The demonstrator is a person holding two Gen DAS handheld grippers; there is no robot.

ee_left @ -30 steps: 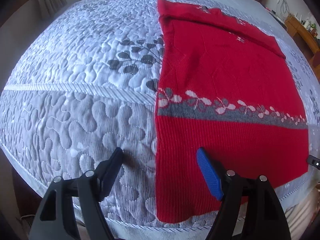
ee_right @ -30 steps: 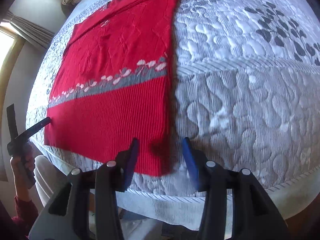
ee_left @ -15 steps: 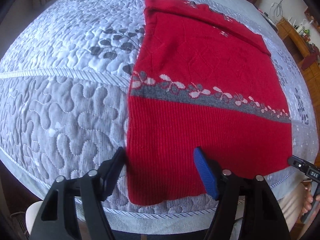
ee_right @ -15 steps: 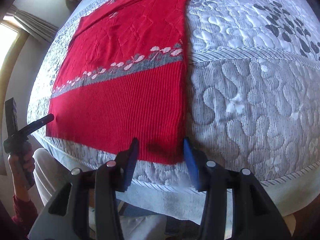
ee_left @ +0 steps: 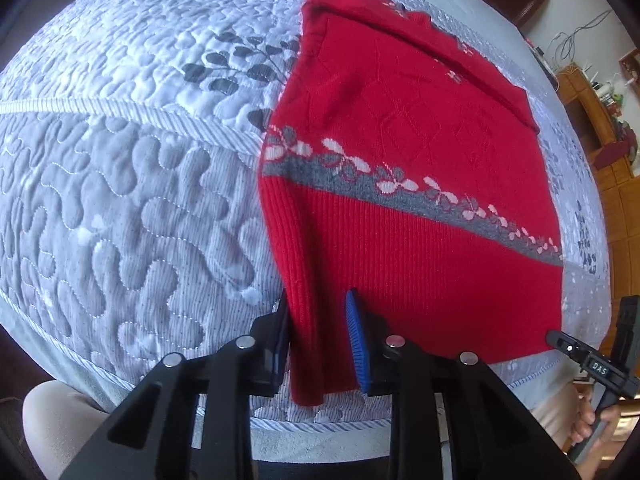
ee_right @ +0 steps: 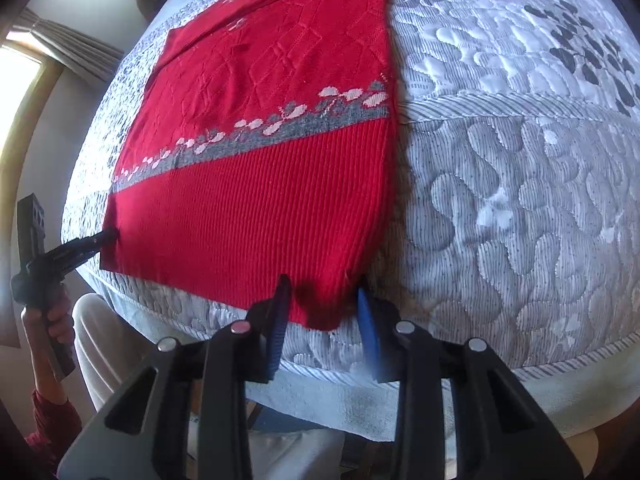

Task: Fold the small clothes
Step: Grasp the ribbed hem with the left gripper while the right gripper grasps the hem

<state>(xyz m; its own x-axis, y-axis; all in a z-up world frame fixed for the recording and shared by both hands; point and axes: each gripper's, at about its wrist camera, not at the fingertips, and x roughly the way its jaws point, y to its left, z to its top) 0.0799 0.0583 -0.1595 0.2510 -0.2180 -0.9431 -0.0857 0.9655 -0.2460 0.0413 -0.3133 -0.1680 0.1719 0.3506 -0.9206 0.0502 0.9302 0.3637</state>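
**Both grippers at the sweater's hem corners, jaws drawing in**

Red sweater (ee_left: 400, 128) lies flat on the quilted bedspread (ee_left: 120, 200), hem toward the bed's near edge, collar toward the far side. A grey band with pale flower shapes runs across it above the ribbed hem section.

Left gripper (ee_left: 320, 334): angled steeply down at the near edge, straddling the sweater's left hem corner. Jaws have just been closing and now stand narrow. The corner fabric sits bunched between them, lifted into a ridge that runs up the left side edge. The black finger (ee_left: 276, 344) lies against the cloth on one side; the blue pad (ee_left: 356, 344) is at the fabric on the other. Reads as a pinch on the corner.

Right gripper (ee_right: 322, 312): also pointed steeply down, at the right hem corner. Jaws have just been closing, gap now narrow, corner cloth between them and raised off the bedspread along the right edge. Pads meet the fabric on both sides.

From the right wrist view the left gripper's tip touches the opposite hem corner, and the hand (ee_right: 52, 320) grips its handle below the bed's edge, red sleeve beneath. Light trousers show at the near edge.
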